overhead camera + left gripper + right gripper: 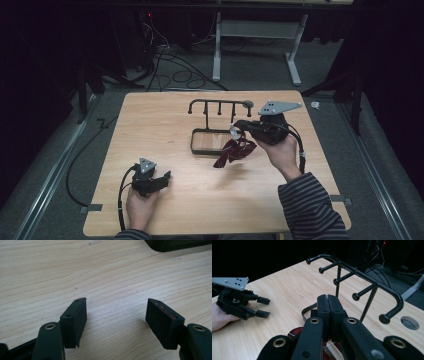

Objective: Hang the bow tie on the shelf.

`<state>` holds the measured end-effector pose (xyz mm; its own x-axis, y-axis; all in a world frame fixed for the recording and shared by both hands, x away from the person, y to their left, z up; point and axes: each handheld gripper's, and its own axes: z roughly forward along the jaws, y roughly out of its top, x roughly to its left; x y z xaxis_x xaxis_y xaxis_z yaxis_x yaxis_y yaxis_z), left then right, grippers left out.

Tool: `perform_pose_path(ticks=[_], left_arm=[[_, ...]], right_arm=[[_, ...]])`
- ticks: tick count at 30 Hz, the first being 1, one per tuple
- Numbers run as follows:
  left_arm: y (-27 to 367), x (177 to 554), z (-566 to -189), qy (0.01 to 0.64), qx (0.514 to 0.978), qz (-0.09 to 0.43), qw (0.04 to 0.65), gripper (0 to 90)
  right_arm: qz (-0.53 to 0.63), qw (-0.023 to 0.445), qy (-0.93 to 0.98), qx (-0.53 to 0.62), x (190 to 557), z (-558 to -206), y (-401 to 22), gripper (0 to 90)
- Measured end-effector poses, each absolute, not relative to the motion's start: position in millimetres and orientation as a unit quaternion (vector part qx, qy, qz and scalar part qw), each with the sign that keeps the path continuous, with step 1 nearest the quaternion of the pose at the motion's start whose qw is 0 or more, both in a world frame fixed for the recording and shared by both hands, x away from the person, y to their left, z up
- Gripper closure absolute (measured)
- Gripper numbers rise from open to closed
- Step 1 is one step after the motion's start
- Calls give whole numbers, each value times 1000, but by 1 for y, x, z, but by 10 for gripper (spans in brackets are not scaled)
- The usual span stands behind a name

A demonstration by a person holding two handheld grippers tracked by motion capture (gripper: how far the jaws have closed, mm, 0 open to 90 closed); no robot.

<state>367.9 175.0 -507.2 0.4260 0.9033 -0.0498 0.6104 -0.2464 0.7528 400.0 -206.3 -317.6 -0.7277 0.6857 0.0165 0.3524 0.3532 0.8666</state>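
The right gripper [239, 126] has its two black jaws pressed flat together, and in the high view they pinch the top of a dark red, patterned strip of cloth [234, 151], apparently by a small white tag at its upper end. The cloth hangs free below the jaws, its long axis running down and toward the person's left, with its lower end over the wooden table [165, 200] just in front of the rack's base. Ahead of these closed jaws in the right gripper view stands the black metal hook rack [362, 277]: a curved top bar on thin posts with a row of ball-tipped pegs that point toward the gripper. The nearest peg tips lie just beyond and slightly to the right of the jaw tips, at about their height or a little above. So the coming move likely turns on carrying the pinched end forward onto a peg. The left gripper [161, 178] rests well apart, near the person's edge of the table, jaws spread wide over bare wood and holding nothing; the right hand [281, 150] is clearly nearer the rack.
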Motion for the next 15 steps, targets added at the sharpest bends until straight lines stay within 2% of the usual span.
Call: perform_pose_path(ticks=[15], left_arm=[[175,368,-507,496,763,202,362,339]], right_arm=[[464,164,810,317,424,-315,-187,900]])
